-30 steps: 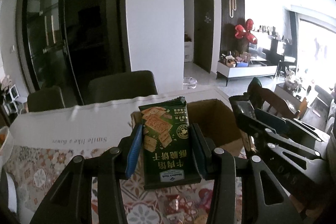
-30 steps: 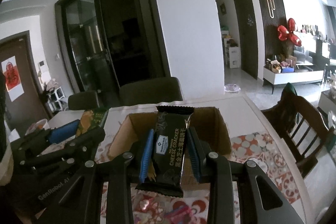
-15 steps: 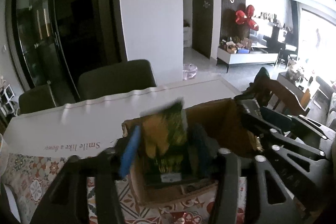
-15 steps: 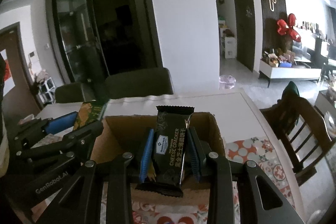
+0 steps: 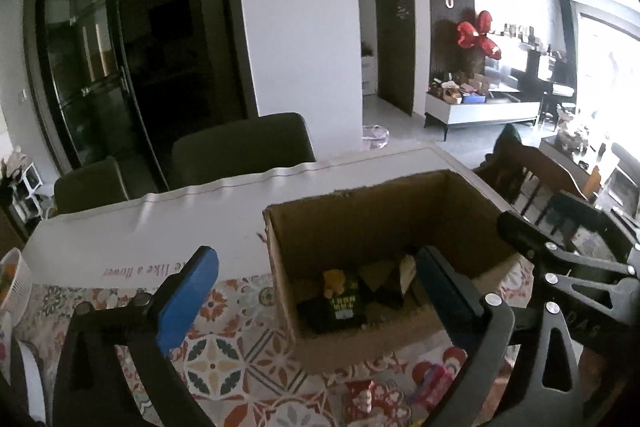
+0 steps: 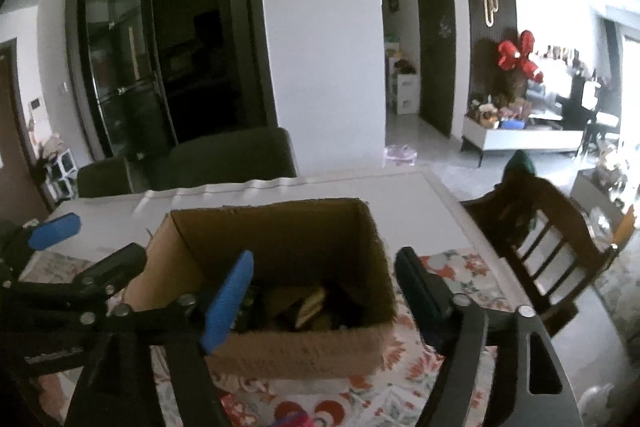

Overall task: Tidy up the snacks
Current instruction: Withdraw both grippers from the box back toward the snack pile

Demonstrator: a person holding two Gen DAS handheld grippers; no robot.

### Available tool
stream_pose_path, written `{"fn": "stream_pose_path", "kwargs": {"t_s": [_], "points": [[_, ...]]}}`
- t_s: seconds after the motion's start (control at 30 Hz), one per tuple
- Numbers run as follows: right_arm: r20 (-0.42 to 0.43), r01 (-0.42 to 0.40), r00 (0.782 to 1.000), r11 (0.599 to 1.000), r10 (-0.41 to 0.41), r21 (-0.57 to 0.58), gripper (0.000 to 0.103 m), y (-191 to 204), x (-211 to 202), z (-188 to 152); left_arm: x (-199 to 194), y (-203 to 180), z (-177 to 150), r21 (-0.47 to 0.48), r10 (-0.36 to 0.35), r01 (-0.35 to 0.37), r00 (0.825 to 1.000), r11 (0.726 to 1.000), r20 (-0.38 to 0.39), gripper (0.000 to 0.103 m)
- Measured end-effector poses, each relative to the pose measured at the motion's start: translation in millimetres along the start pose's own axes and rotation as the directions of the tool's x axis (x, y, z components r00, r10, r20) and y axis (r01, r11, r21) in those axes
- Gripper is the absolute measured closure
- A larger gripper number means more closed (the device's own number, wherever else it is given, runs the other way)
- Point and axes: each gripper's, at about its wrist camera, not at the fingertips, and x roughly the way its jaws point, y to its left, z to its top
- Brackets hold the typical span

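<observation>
Since a second ago both packets have left the tools: the green cracker packet held by the left gripper [image 5: 316, 291] and the black cheese-cracker packet held by the right gripper [image 6: 324, 291] are no longer between the pads. Both sets of jaws are opening, the left spread very wide, the right somewhat less, and nothing is between either pair.

The cardboard box [image 5: 400, 343] stands on the patterned tablecloth [image 5: 224, 359] toward the right edge of the tabletop [image 5: 160, 227], its top open. The green packet [image 5: 344, 303] lies on the box floor among other wrappers; the black packet cannot be singled out in the dark interior from the right wrist view [image 6: 304, 307].

Both tools point down over the near rim of the box, side by side, which is consistent with a release made above the opening so the packets fall inside.

More wrapped snacks [image 5: 432, 383] lie on the cloth just in front of the box, so sorting appears unfinished.
</observation>
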Motion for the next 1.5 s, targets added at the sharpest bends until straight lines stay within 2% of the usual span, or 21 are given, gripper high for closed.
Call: {"fn": "stream_pose_path", "kwargs": {"t_s": [0.2, 0.37, 0.57, 0.8, 1.03, 1.2, 1.5], "points": [[0.058, 0.042, 0.997, 0.999, -0.041, -0.017, 0.011, 4.6, -36.8, -17.4, -30.0, -1.7, -21.1, 0.02, -0.003, 0.003, 0.999, 1.0, 0.036, 0.002], [0.066, 0.017, 0.998, 1.0, -0.017, -0.001, 0.011, 4.2, -63.3, -36.0, -53.4, -3.3, -36.9, 0.012, -0.027, 0.027, 0.998, 1.0, 0.062, 0.002], [0.056, 0.003, 0.998, 0.999, -0.005, 0.035, 0.011, -3.6, -84.5, -58.3, -75.8, -11.7, -61.5, 0.058, -0.05, 0.045, 0.995, 0.997, 0.087, 0.002], [0.023, 0.003, 1.0, 0.999, -0.004, 0.048, 0.011, -7.6, -101.0, -90.8, -93.7, -18.0, -91.1, 0.095, -0.039, 0.028, 0.993, 0.995, 0.115, 0.002], [0.004, 0.018, 1.0, 0.999, -0.018, 0.031, 0.011, -4.4, -111.3, -124.3, -99.5, -28.7, -118.6, 0.16, -0.062, 0.044, 0.992, 0.986, 0.108, 0.005], [-0.034, 0.026, 0.999, 0.999, -0.024, 0.04, 0.011, -8.6, -111.1, -145.7, -95.9, -36.7, -135.0, 0.201, -0.106, 0.087, 0.991, 0.976, 0.082, 0.007], [-0.118, 0.041, 0.992, 0.996, -0.031, 0.077, 0.012, -14.0, -93.2, -179.4, -71.9, -49.5, -160.9, 0.274, -0.155, 0.142, 0.987, 0.951, 0.029, 0.015]]}}
